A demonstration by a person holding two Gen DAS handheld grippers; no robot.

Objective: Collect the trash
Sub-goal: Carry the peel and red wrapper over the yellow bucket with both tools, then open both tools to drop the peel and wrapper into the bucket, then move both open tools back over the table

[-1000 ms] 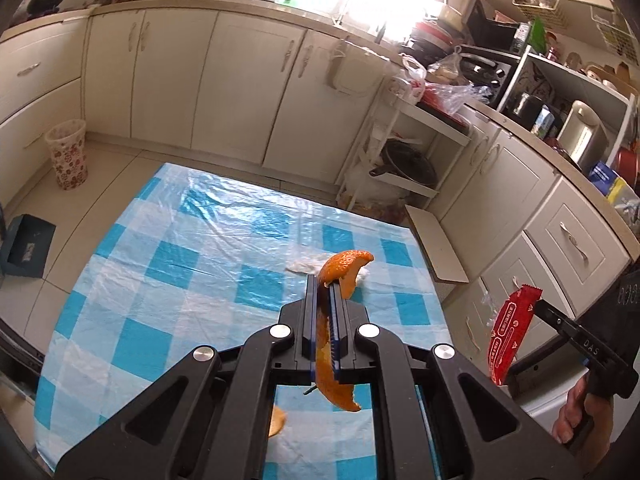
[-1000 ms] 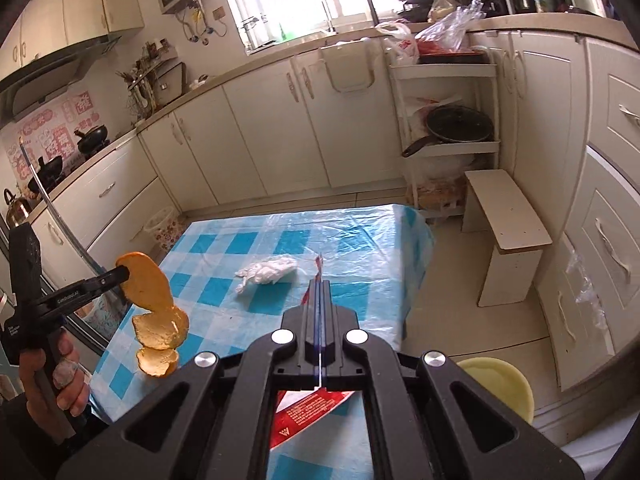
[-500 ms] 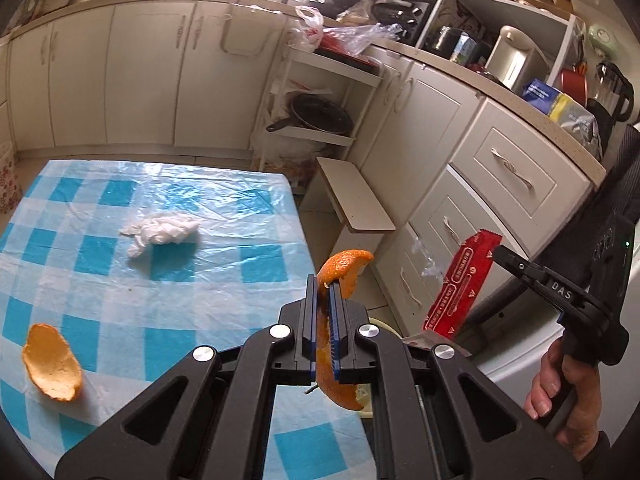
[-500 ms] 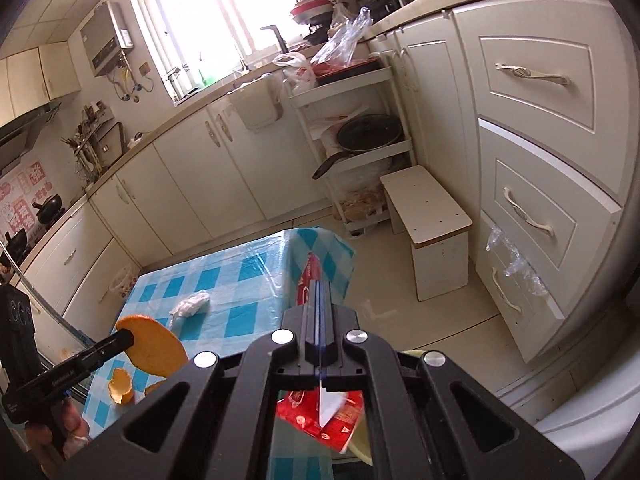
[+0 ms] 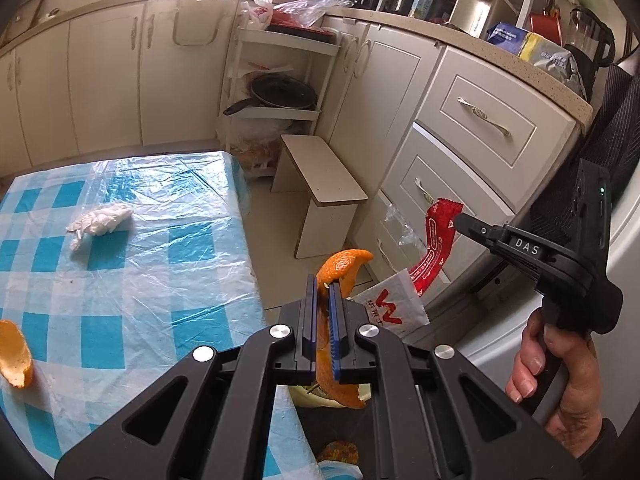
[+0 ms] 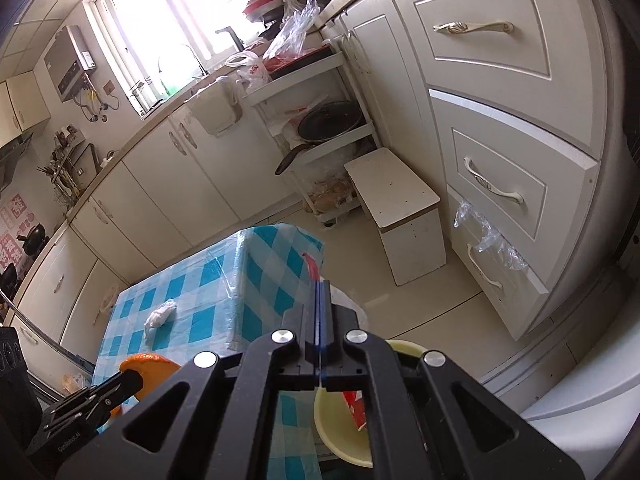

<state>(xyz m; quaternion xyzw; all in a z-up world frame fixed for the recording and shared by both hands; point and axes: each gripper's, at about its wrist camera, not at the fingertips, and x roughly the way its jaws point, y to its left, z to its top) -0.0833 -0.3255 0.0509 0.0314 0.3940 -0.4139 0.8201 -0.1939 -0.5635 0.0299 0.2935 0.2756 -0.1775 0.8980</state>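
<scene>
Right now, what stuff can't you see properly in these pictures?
- Yellow bin: right wrist view, mostly hidden behind the right gripper; its inside can't be seen.
- Orange peel: left wrist view, middle hidden between the left gripper's fingers.
- Red wrapper: print too small to read.
- Second peel: cut off by the left edge.

Two close wrist fisheyes, angled downward past the table (image 5: 132,264) edge — both sharing checkered table, stool (image 6: 394,196), cabinets

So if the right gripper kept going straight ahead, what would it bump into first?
Probably the floor beside the checked table. The right gripper, shut on a red wrapper, points there; depth is unclear.
</scene>
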